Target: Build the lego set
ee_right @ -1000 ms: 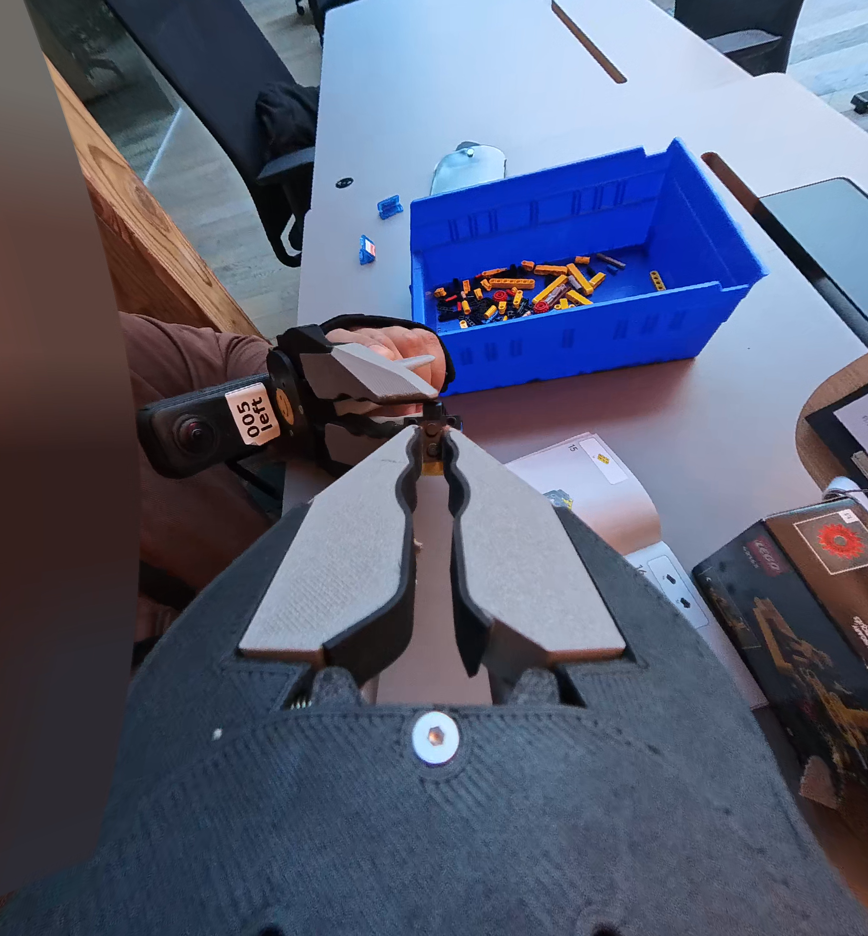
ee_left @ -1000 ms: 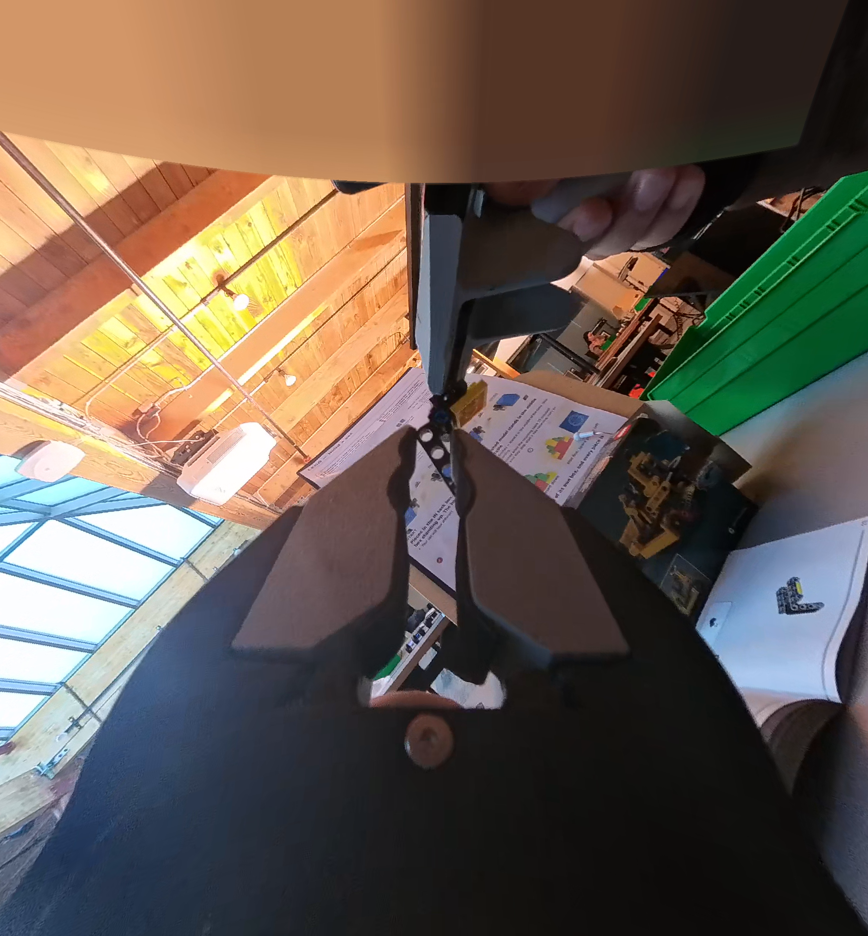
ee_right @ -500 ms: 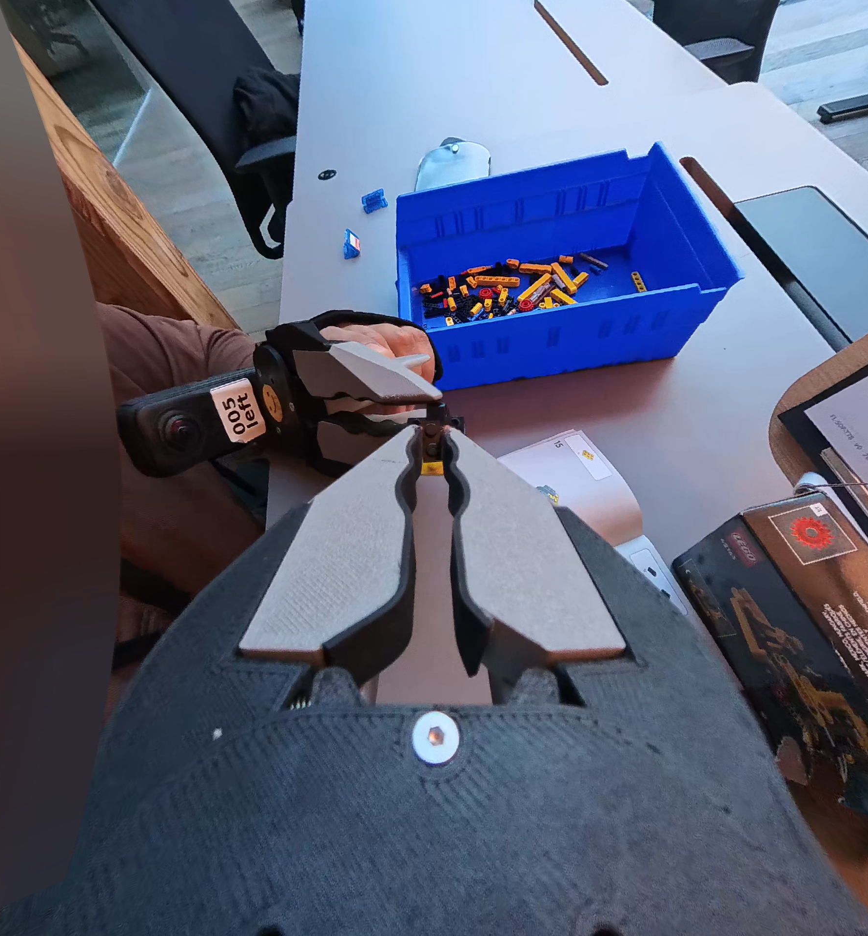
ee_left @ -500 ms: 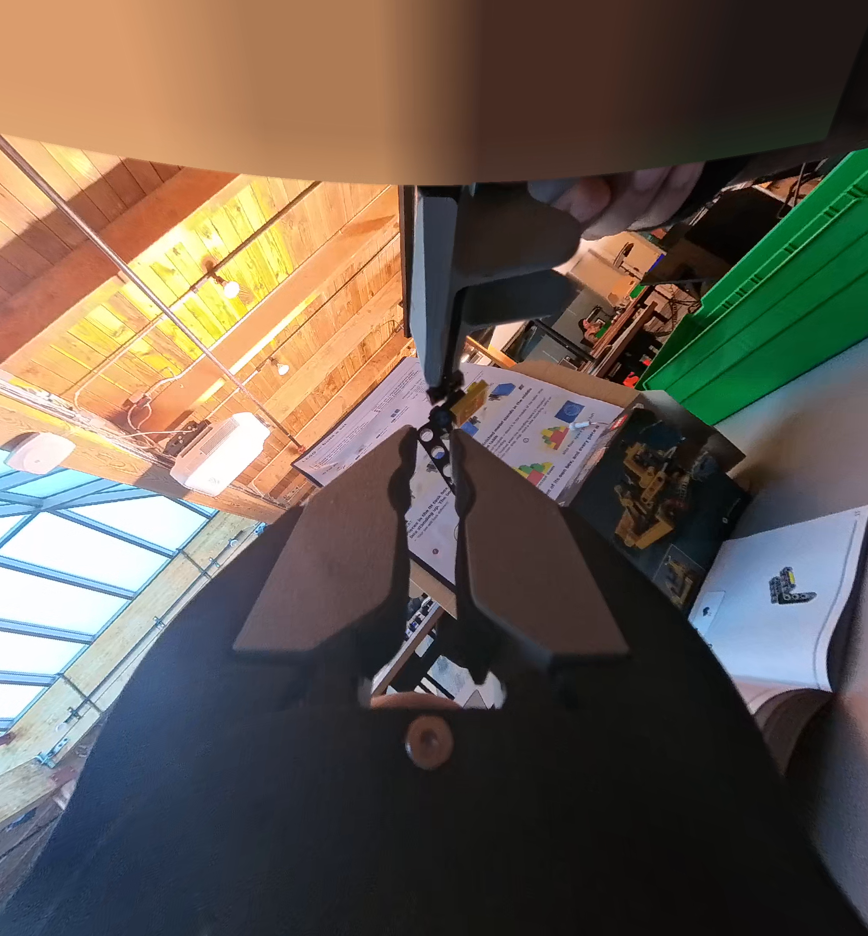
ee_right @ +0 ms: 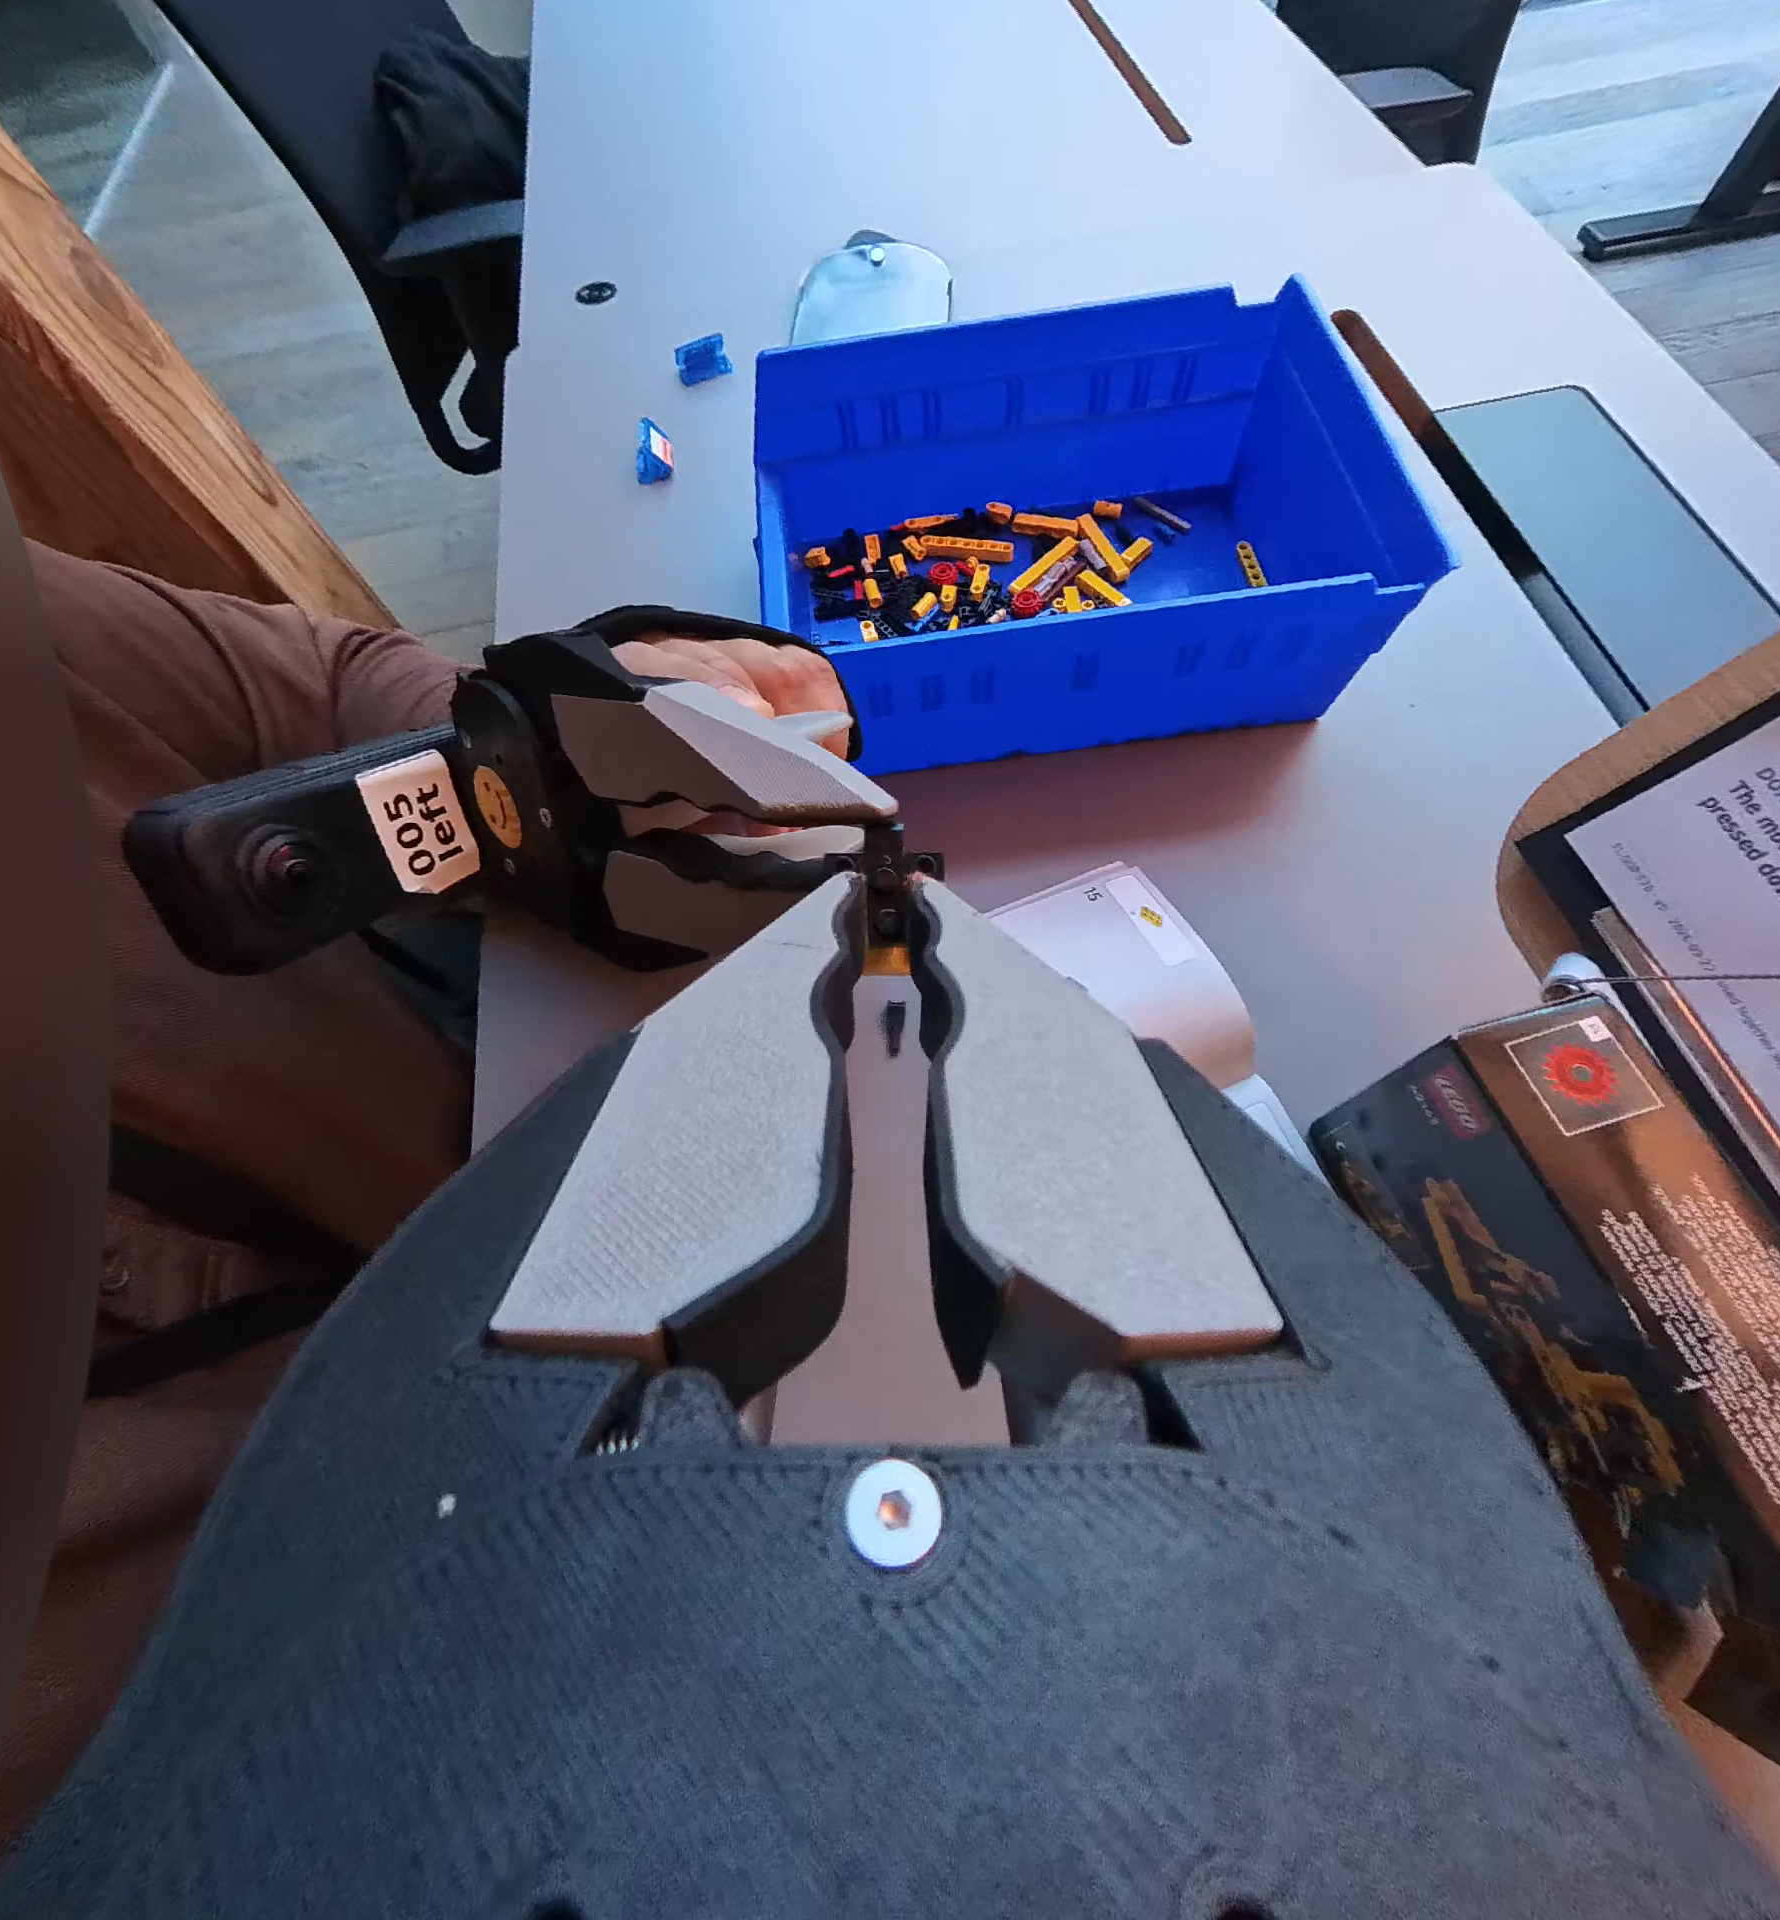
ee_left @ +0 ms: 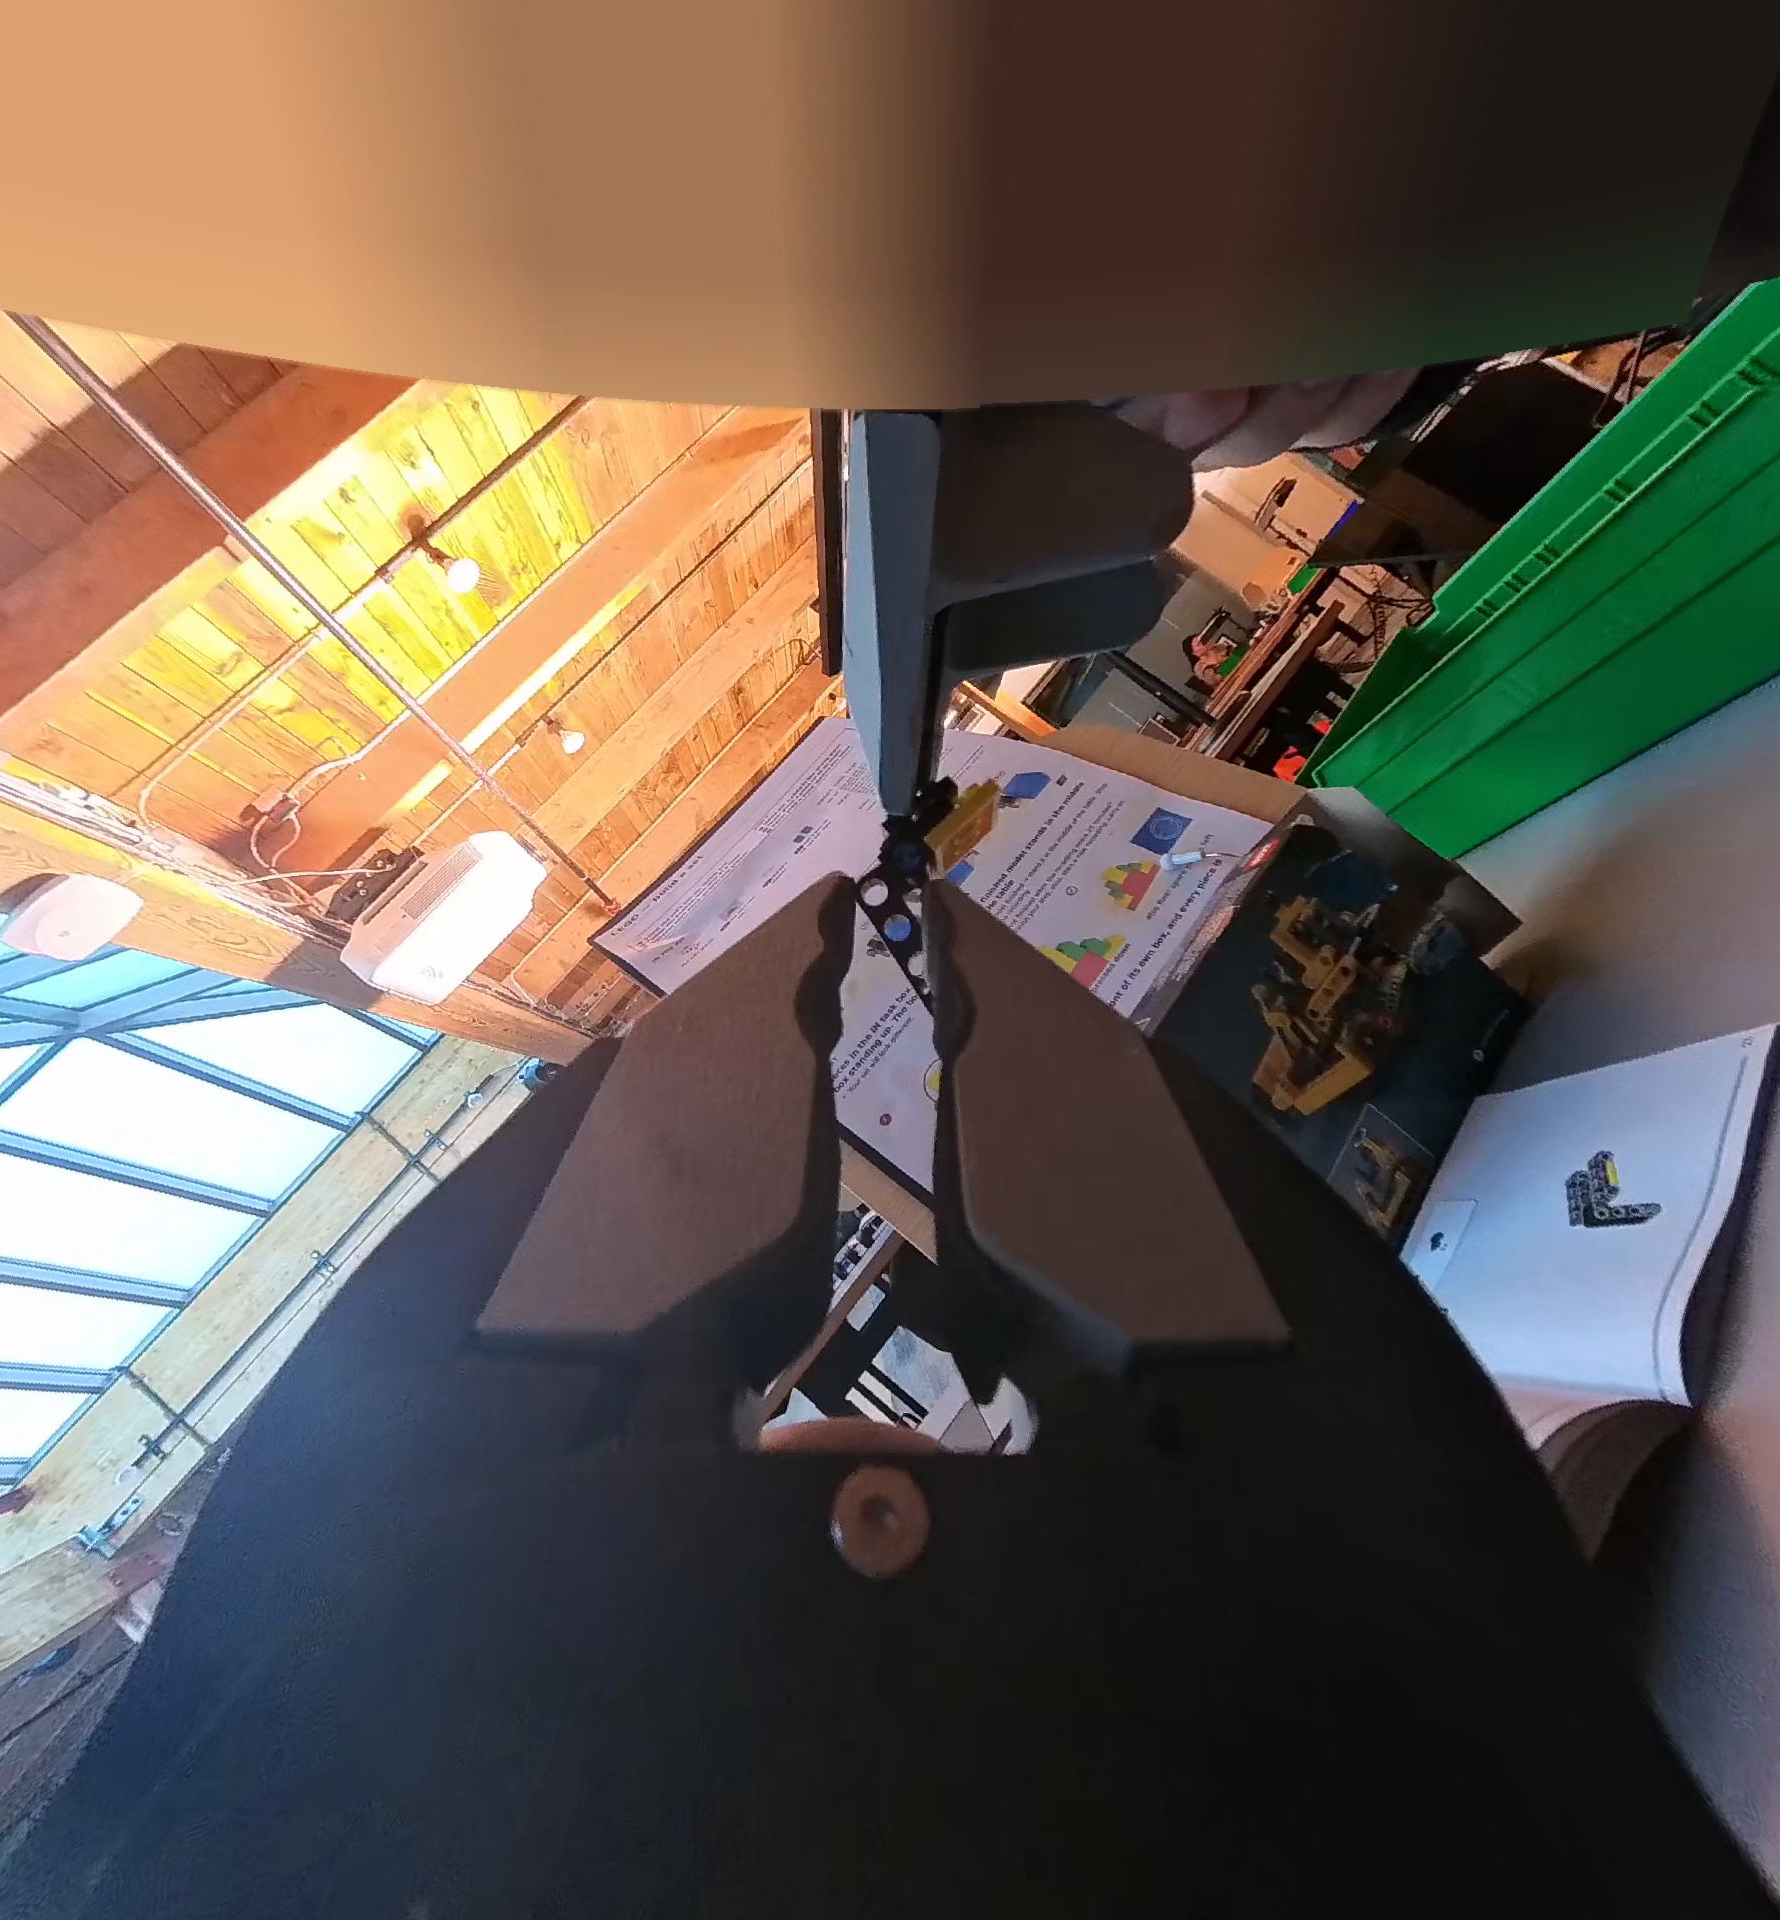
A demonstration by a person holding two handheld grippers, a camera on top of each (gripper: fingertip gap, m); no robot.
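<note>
A small assembly of a black holed beam and a yellow piece hangs in mid-air at frame centre. Loose yellow, black and red parts lie heaped in the blue bin, upper centre of the right wrist view.

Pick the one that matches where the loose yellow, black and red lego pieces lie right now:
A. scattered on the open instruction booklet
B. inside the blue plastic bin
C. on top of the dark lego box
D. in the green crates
B: the right wrist view shows the loose yellow, black and red lego pieces piled on the floor of the blue plastic bin, which stands on the grey table.
</note>
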